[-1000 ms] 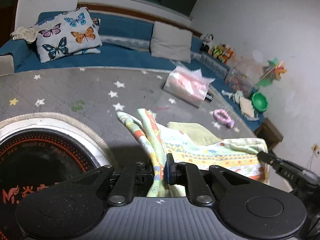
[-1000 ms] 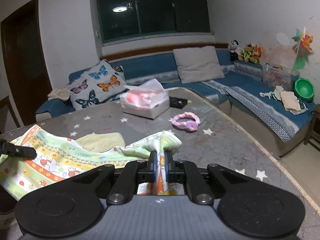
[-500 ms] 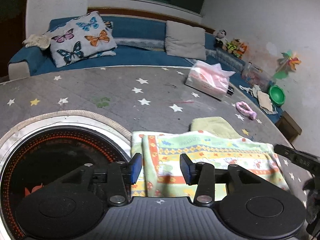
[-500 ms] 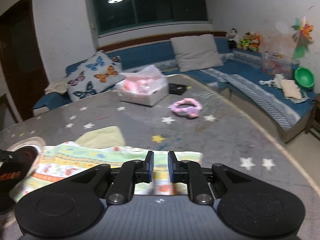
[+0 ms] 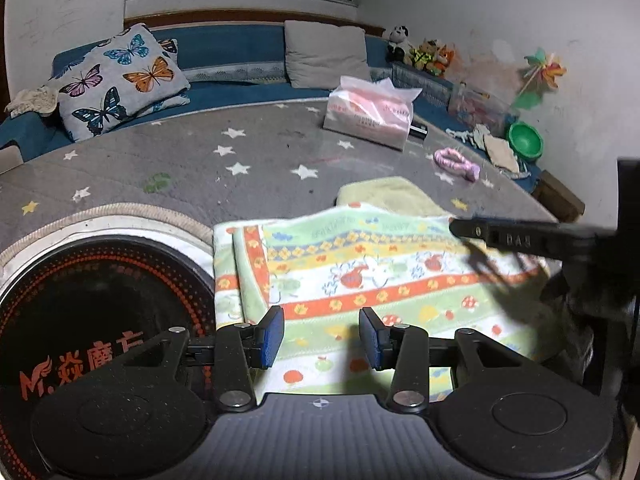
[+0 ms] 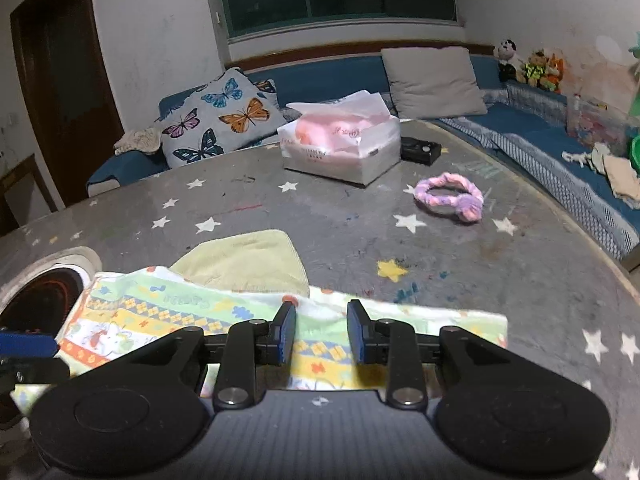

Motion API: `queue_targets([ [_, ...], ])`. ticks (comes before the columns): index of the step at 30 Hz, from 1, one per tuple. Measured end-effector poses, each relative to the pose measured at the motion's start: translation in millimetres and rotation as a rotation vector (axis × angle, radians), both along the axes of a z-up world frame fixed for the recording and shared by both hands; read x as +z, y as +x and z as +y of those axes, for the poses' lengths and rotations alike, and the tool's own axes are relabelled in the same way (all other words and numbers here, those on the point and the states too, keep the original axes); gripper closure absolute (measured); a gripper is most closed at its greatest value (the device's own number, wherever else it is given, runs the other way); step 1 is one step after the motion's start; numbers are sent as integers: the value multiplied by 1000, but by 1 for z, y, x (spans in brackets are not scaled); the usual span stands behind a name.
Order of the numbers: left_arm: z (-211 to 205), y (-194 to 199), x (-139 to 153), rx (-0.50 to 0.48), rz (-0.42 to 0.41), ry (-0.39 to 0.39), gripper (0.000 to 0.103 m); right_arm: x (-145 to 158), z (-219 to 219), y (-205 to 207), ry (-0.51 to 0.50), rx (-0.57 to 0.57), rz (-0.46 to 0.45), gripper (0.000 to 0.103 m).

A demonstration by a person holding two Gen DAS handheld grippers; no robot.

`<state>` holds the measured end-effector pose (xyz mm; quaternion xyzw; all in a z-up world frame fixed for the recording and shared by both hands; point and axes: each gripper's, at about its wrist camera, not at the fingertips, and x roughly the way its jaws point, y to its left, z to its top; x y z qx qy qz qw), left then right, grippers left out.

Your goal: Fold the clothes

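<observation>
A patterned green, orange and white cloth lies folded flat on the grey star-print table; it also shows in the right wrist view. My left gripper is open and empty, just above the cloth's near left part. My right gripper is open and empty over the cloth's right end; it also shows from the side in the left wrist view. A pale yellow cloth lies flat just behind the patterned one, partly under its far edge.
A round black induction plate is set in the table at the left, under the cloth's left edge. A pink tissue pack, a black box and a pink-purple headband lie farther back. Blue sofas with cushions surround the table.
Both grippers held raised corners of the patterned cloth a second ago. They laid it down, let go and opened wider; the cloth now lies flat and folded.
</observation>
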<state>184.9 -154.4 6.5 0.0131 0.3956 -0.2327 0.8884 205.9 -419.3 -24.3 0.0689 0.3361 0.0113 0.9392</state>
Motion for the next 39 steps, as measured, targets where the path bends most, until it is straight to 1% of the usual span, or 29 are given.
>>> queue_targets([
  [3,1,-2,-3,-1,-3,9,59,1,1,1,-1,1,3,70],
  [6,3,-5,-1,0,-11,8,58,7,3,-7,-3,14,-2,67],
  [9,6,-8,0,7,-14,5,58,15,10,-21,-3,42,-13,59],
  [11,8,-12,0,12,-15,5,58,17,15,-30,-3,62,-17,51],
  [13,10,-16,0,17,-15,5,58,20,23,-43,-3,91,-18,49],
  [16,13,-23,1,23,-18,9,57,19,35,-59,-13,124,-15,42],
  [18,14,-28,1,24,-24,14,57,18,41,-68,-26,134,-16,41],
  [20,15,-32,0,23,-31,23,57,16,48,-78,-48,139,-13,38],
  [23,15,-35,-5,23,-34,35,57,9,58,-94,-96,146,-13,36],
  [27,16,-37,-6,30,-37,45,55,7,66,-111,-147,153,-30,35],
  [31,18,-45,-5,36,-36,54,55,11,64,-120,-139,149,-32,31],
  [34,20,-54,-5,40,-32,54,49,13,60,-126,-112,131,-35,29],
  [37,22,-63,-4,43,-28,54,43,11,60,-133,-97,121,-33,20],
  [39,24,-69,-4,45,-25,54,35,10,60,-138,-89,117,-31,19],
])
